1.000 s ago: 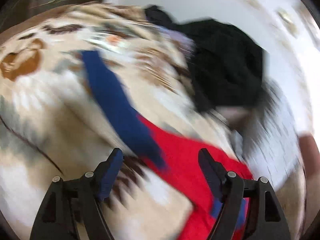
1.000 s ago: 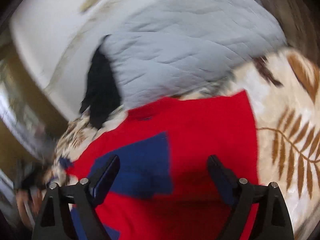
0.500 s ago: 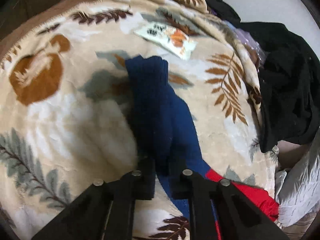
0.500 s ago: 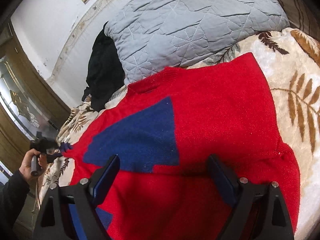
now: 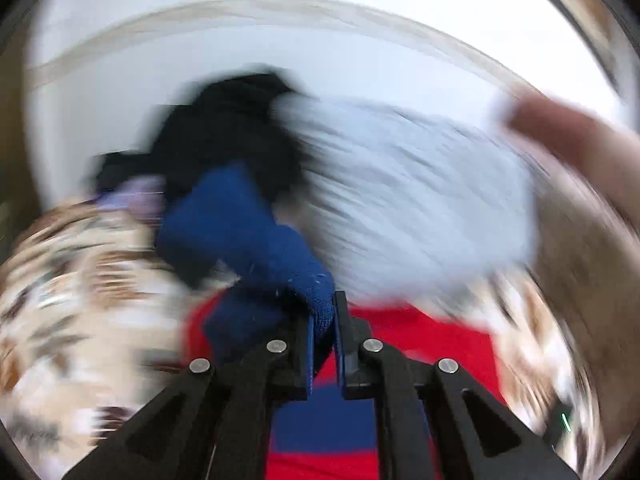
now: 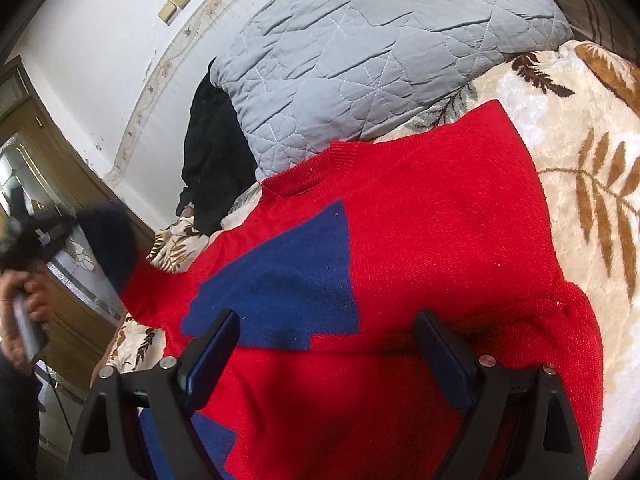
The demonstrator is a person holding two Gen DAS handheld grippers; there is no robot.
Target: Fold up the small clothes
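A red knit sweater (image 6: 440,240) with a blue patch (image 6: 288,280) lies flat on the leaf-patterned blanket (image 6: 580,128). My left gripper (image 5: 322,320) is shut on its dark blue sleeve (image 5: 240,232), which hangs lifted off the bed; that view is heavily blurred. In the right wrist view the left gripper (image 6: 60,228) appears at the far left with the sleeve end (image 6: 108,244) raised above the sweater's edge. My right gripper (image 6: 332,344) stands open low over the sweater's lower body, nothing between its fingers (image 6: 212,344).
A grey quilted pillow (image 6: 380,60) lies beyond the sweater's collar, with a black garment (image 6: 216,152) beside it against the white wall. A wooden cabinet or door (image 6: 60,152) stands at the left. A person's hand (image 6: 28,300) grips the left tool.
My left gripper closed on the blue sleeve, then lifted it off the blanket and swung it toward the sweater's body. The right gripper stayed open and hardly moved.
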